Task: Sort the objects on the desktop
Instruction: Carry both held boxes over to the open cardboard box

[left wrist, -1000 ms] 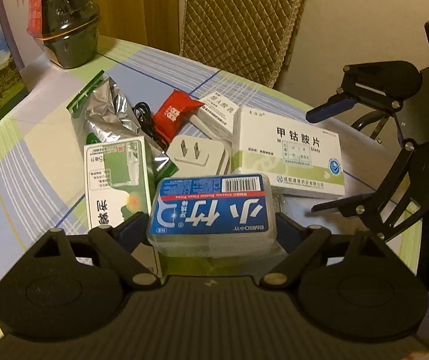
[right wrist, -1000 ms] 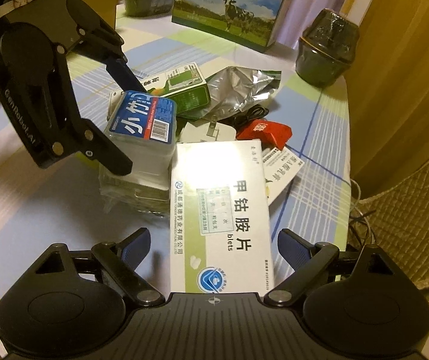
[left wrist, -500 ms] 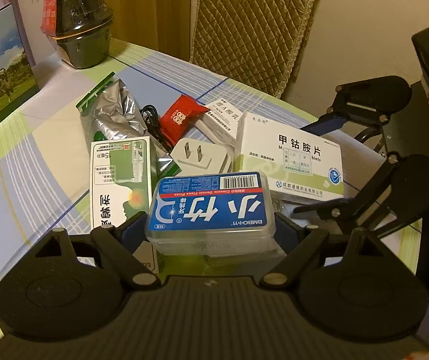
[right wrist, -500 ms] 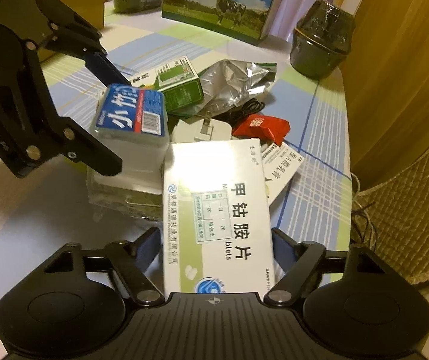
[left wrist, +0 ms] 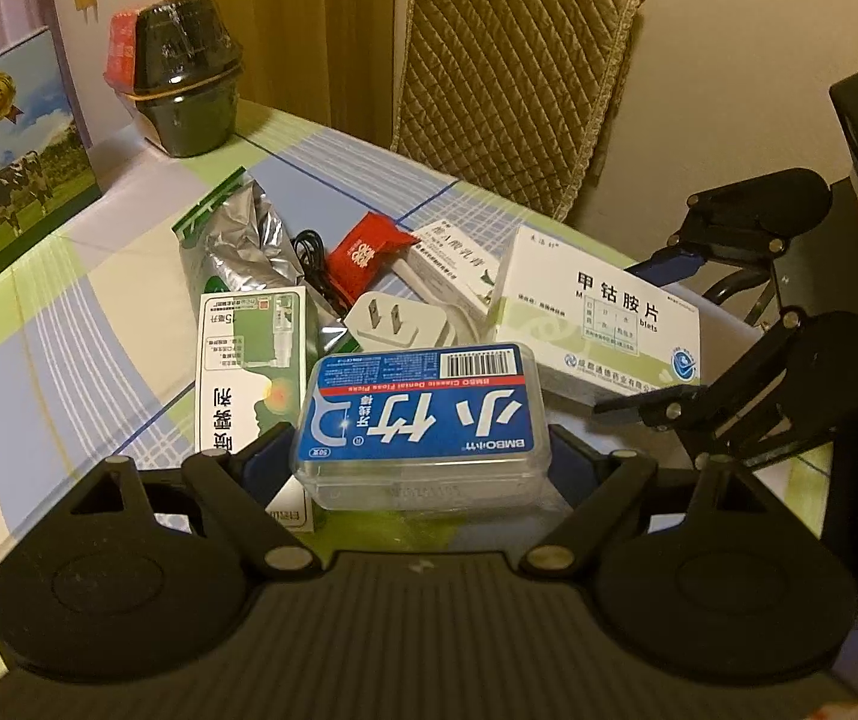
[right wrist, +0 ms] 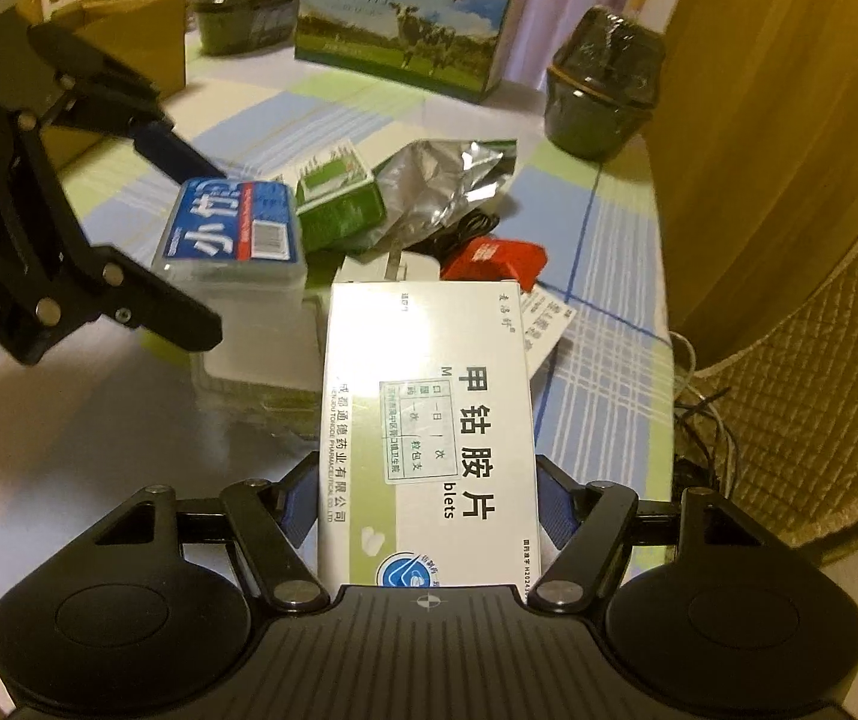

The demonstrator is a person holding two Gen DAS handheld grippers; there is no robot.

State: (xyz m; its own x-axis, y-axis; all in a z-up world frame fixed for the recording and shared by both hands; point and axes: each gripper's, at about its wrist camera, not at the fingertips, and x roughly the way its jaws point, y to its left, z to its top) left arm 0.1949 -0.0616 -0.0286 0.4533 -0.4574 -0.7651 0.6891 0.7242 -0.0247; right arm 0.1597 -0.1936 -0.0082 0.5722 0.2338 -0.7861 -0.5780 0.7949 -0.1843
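Note:
My left gripper [left wrist: 423, 456] is shut on a clear dental floss box with a blue label [left wrist: 423, 420] and holds it above the table; it also shows in the right wrist view [right wrist: 231, 234]. My right gripper [right wrist: 429, 498] is shut on a white and green medicine box [right wrist: 429, 420], which also shows in the left wrist view [left wrist: 603, 318]. Beyond lie a green spray box [left wrist: 249, 366], a white plug adapter [left wrist: 393, 324], a silver foil pouch [left wrist: 243, 246], a red packet [left wrist: 369, 252] and a small white box [left wrist: 453, 258].
A dark lidded pot [left wrist: 186, 96] stands at the far table edge. A milk carton box [right wrist: 405, 18] stands at the back. A padded chair [left wrist: 507, 90] is behind the table. A clear plastic tray [right wrist: 255, 378] sits under the floss box.
Both grippers have risen a little with their boxes. The floss box and the medicine box sit higher off the table than before.

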